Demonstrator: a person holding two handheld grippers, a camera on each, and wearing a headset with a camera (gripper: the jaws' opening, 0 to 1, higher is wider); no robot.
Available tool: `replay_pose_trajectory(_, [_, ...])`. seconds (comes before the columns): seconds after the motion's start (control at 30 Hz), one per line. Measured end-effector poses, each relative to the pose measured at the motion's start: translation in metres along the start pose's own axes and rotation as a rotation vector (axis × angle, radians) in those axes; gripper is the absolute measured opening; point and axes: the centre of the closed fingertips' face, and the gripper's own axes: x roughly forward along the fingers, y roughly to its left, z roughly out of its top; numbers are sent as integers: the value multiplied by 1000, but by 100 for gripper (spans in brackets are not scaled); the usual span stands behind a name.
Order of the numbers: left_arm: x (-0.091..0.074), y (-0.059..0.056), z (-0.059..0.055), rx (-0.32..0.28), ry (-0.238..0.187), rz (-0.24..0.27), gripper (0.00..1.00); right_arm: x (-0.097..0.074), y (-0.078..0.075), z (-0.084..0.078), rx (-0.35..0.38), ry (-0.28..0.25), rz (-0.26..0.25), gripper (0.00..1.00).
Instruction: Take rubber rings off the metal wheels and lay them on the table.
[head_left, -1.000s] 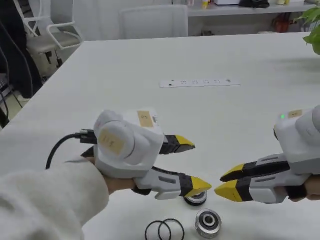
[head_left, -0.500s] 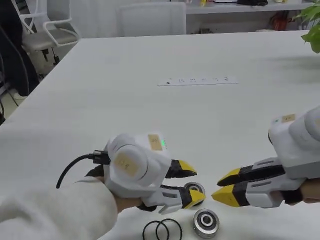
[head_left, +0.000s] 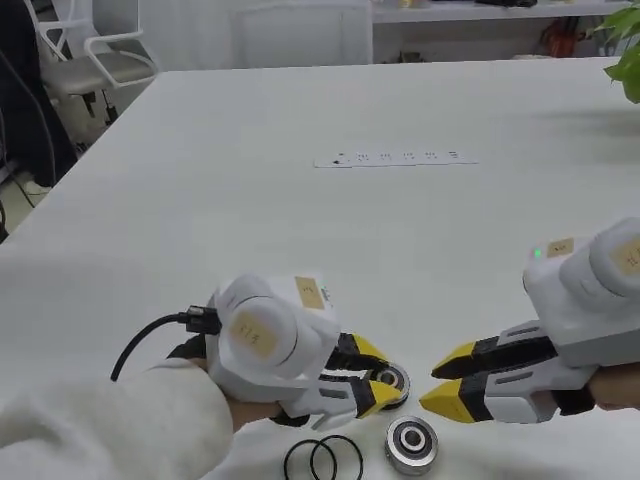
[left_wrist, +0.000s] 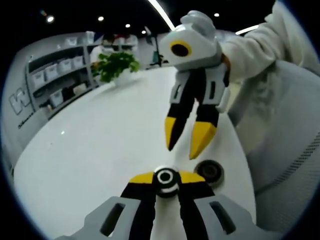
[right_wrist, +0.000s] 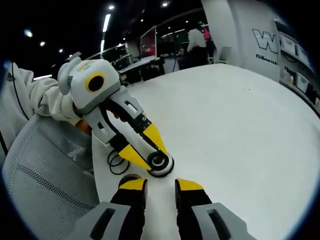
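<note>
A metal wheel (head_left: 389, 379) with a dark rubber ring lies on the white table (head_left: 300, 220). My left gripper (head_left: 373, 374) is shut on it, its yellow tips pressed to both sides of the wheel (left_wrist: 166, 180). My right gripper (head_left: 441, 385) hovers just right of that wheel, open with nothing between its jaws. From the right gripper view, the held wheel (right_wrist: 160, 162) sits just ahead of my right gripper (right_wrist: 160, 186). A second wheel (head_left: 412, 443) lies nearer the front edge. Two loose black rubber rings (head_left: 325, 458) rest left of it.
A white power strip (head_left: 390, 158) lies mid-table. A black cable (head_left: 145, 340) trails from the left gripper. Office chairs (head_left: 90, 55) stand at the far left, and a green plant (head_left: 625, 60) at the far right edge.
My left gripper has dropped toward the table and its jaws have closed around the wheel. The right gripper stayed close by, shifting only slightly.
</note>
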Motion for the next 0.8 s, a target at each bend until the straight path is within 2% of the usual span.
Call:
replay_pose_trajectory(0.17, [0,1,-2,-54,1,-3,17,-1,-1,3,-19,0,-8,21])
replay_pose_trajectory(0.67, [-1,1,-3,-51,-5,2,14,4,-4,0,-76,45,3,22])
replay_pose_trajectory(0.7, [-2,2,0,-22,-16,0,14,4,-4,1,-79,47,4,22])
replay_pose_trajectory(0.8, [-3,1,-1,-40,-8,1,14,6,-5,1,-90,53,8,22])
